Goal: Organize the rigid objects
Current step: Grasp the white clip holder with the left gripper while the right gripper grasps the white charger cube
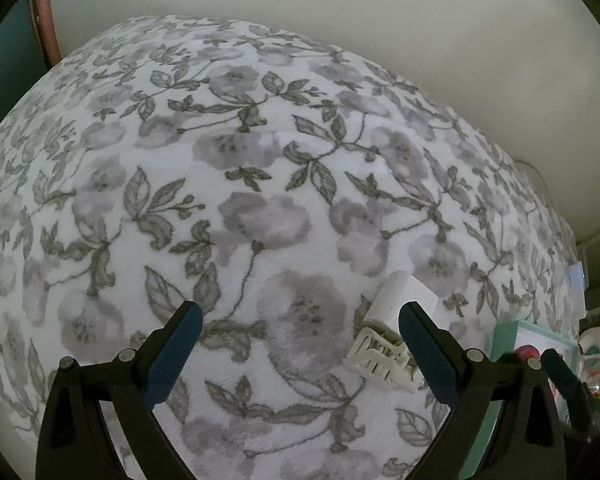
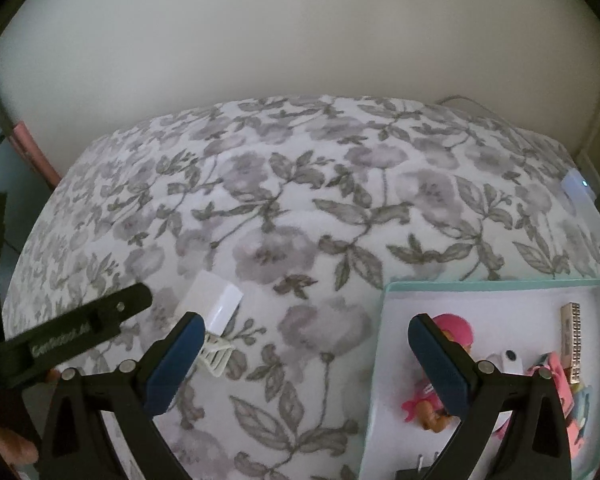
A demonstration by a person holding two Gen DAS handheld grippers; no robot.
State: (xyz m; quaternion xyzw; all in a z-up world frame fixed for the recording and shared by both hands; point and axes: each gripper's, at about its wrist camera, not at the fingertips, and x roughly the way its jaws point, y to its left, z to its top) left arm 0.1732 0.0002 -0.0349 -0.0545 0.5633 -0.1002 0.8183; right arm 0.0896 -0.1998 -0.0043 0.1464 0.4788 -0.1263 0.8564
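A white box (image 1: 404,294) (image 2: 214,298) and a white claw hair clip (image 1: 384,360) (image 2: 216,354) lie together on the floral blanket (image 1: 236,184). My left gripper (image 1: 298,316) is open above the blanket, its right finger just in front of the clip and box. My right gripper (image 2: 306,328) is open too, straddling the left wall of the mint-green tray (image 2: 492,285) (image 1: 504,334). Inside the tray are a pink-hatted doll (image 2: 456,330), a small white piece (image 2: 508,360), a studded silver bar (image 2: 574,340) and pink items (image 2: 558,372). The left gripper's body (image 2: 80,328) shows at the left of the right wrist view.
A white device with a lit dot (image 2: 584,196) (image 1: 576,280) lies on the blanket's far right edge. A pale wall (image 1: 420,20) runs behind the bed. A pink strip (image 2: 32,148) stands at the far left. A fingertip (image 2: 14,446) shows at the lower left.
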